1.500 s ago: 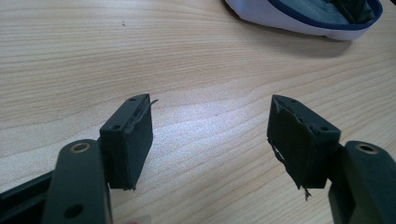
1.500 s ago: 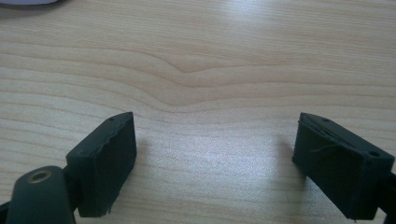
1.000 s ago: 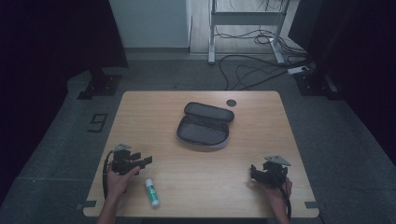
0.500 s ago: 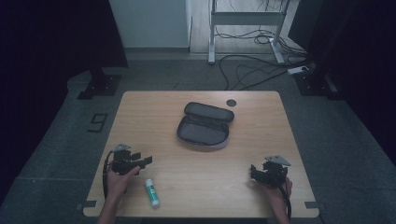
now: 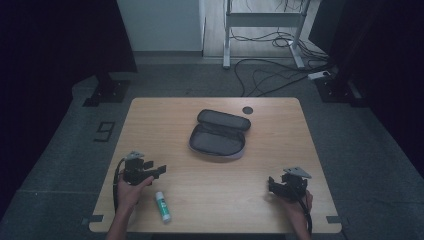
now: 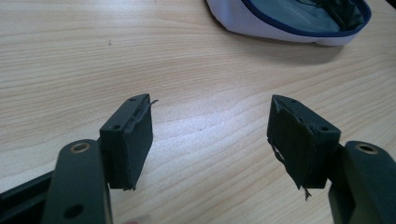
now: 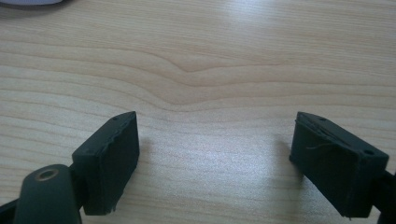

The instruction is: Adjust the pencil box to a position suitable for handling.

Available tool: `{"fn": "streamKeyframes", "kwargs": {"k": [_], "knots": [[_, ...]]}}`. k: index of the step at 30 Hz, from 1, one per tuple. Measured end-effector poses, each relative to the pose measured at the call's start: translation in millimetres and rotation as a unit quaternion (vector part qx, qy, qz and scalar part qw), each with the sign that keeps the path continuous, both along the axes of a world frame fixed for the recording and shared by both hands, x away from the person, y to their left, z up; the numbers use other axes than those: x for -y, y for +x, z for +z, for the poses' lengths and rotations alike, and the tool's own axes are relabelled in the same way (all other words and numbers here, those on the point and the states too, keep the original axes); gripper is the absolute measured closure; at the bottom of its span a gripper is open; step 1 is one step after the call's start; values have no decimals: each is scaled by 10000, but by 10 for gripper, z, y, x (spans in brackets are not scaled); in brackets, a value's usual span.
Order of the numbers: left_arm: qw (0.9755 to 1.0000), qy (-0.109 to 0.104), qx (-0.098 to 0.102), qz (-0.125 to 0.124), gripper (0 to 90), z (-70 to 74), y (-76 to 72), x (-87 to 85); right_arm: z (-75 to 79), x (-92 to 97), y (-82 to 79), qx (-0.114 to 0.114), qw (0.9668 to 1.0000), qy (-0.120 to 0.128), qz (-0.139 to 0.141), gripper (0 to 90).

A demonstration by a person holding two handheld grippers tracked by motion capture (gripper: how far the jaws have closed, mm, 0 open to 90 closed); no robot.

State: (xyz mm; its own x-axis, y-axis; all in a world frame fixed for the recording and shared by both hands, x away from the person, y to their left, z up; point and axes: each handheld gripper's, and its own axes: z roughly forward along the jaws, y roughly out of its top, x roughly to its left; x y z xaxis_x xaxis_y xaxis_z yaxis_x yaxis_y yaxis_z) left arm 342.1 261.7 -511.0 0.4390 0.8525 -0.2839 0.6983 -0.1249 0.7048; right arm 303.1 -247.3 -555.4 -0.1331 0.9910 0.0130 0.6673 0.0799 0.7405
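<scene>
left claw [image 5: 159, 170] sitting released, empty, beside glue stick [image 5: 162, 206]. right claw [image 5: 271, 184] resting released, empty, on tabletop [image 5: 280, 135]. pencil case [image 5: 218, 134] lying unzipped mid-tabletop.

The high view is dim and soft, its left and right edges sinking into black. Both gripper views are brighter, with pale glare on the desk [image 6: 196, 126] at frame centre and soft shadows.

Lab or studio — dark curtains [image 5: 60, 45], floor cables [image 5: 270, 75].
</scene>
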Motion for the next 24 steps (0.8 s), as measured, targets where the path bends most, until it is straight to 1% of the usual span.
{"fn": "streamKeyframes", "kwargs": {"k": [2,6,8,12,15,17,20,22,24], "knots": [[10000,23,-19,7,315,0,37,57,1,-3,0,-5,10000,11,11,151],[10000,35,-40,-5,316,10,69,99,1,-3,0,-7,10000,14,20,150],[10000,86,-39,-14,315,19,80,118,0,-3,-1,-2,10000,9,29,153],[10000,90,-29,-31,313,49,105,161,1,-4,-3,9,10000,5,54,161],[10000,41,-22,-41,312,72,137,191,1,-4,-3,10,10000,4,55,161],[10000,8,10,-6,313,81,164,212,1,-4,-3,10,10000,3,56,161],[10000,81,-4,-14,310,101,216,250,1,-3,-3,9,10000,5,56,162],[10000,57,68,-9,312,146,256,282,1,-3,-3,10,10000,6,59,163],[10000,31,60,-39,316,167,274,293,1,-3,-3,11,10000,6,61,164]]}}
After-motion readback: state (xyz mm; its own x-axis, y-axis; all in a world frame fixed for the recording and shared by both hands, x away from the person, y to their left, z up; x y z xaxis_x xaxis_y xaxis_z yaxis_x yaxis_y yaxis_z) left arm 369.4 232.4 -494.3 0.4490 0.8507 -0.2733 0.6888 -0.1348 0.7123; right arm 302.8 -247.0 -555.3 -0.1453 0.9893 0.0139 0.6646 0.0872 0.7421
